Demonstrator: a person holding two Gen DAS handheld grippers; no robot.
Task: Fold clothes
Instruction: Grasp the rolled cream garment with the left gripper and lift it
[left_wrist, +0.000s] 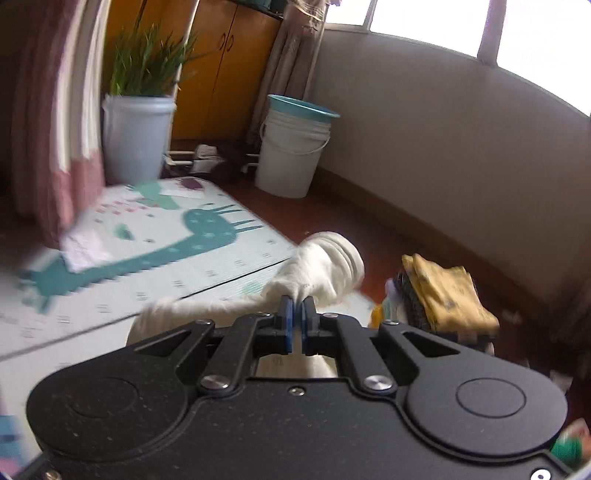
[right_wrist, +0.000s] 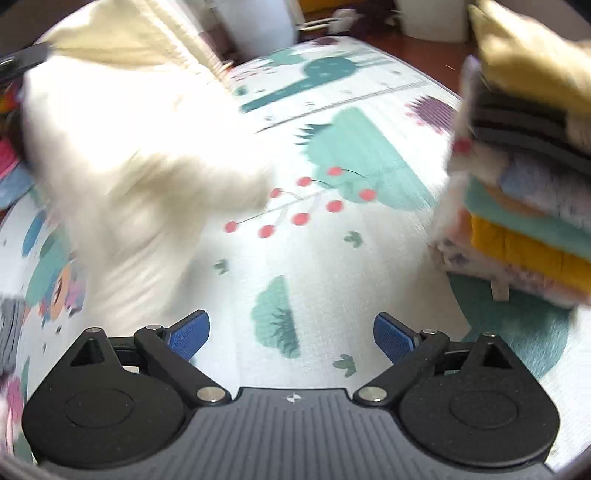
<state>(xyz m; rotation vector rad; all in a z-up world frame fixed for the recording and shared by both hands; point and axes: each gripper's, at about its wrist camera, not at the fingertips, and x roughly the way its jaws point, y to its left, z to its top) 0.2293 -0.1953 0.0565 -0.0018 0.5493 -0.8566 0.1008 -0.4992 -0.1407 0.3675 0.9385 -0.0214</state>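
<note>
Above the play mat (right_wrist: 332, 258), left tongs (left_wrist: 297, 308) clench white garment (left_wrist: 317, 266); right tongs (right_wrist: 291, 336) gape.

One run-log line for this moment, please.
left gripper: shut on white garment | right gripper: open, empty | folded stack: on play mat

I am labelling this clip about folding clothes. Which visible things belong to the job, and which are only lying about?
Belong to the job:
- white garment, pinched in the left claw
- stack of folded clothes
- play mat, the work surface
- right claw, open

Only lying about:
- potted plant
- white bucket
- wooden cabinet
</note>
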